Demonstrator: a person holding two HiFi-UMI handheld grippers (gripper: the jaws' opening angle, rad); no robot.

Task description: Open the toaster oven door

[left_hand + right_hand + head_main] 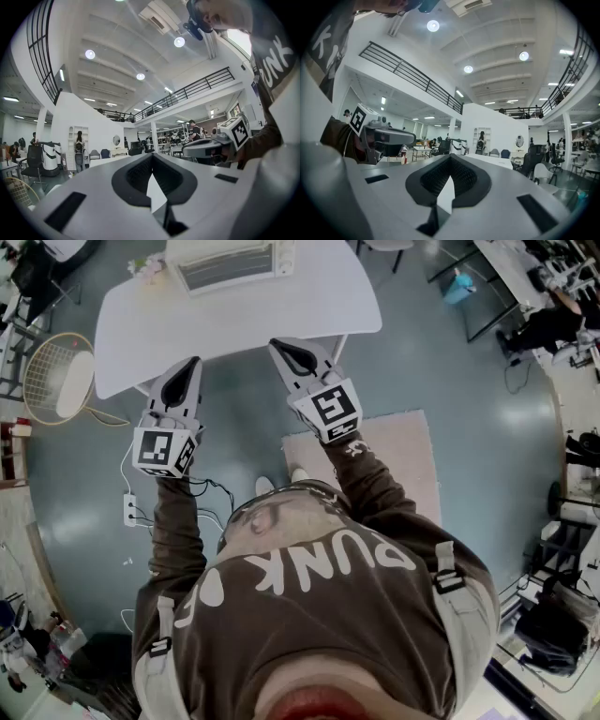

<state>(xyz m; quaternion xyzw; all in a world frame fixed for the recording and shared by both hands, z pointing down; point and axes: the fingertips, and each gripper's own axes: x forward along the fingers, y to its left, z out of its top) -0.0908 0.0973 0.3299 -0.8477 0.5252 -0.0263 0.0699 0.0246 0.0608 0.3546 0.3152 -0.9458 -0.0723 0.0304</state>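
The white toaster oven (230, 261) stands at the far edge of the white table (281, 320) in the head view, with its front facing me and its door up against the body. My left gripper (193, 363) hovers at the table's near edge, left of the oven, jaws together and empty. My right gripper (277, 344) is held over the table's near edge, below the oven, also shut on nothing. Both point toward the table, well short of the oven. The left gripper view shows its own jaws (151, 156) closed and the right gripper (211, 145) beside it; the oven does not appear there.
A badminton racket (56, 376) lies off the table's left end. Small flowers (150, 268) sit left of the oven. A power strip (131, 510) with cables and a beige rug (394, 456) lie on the floor by my feet. Desks line the right side.
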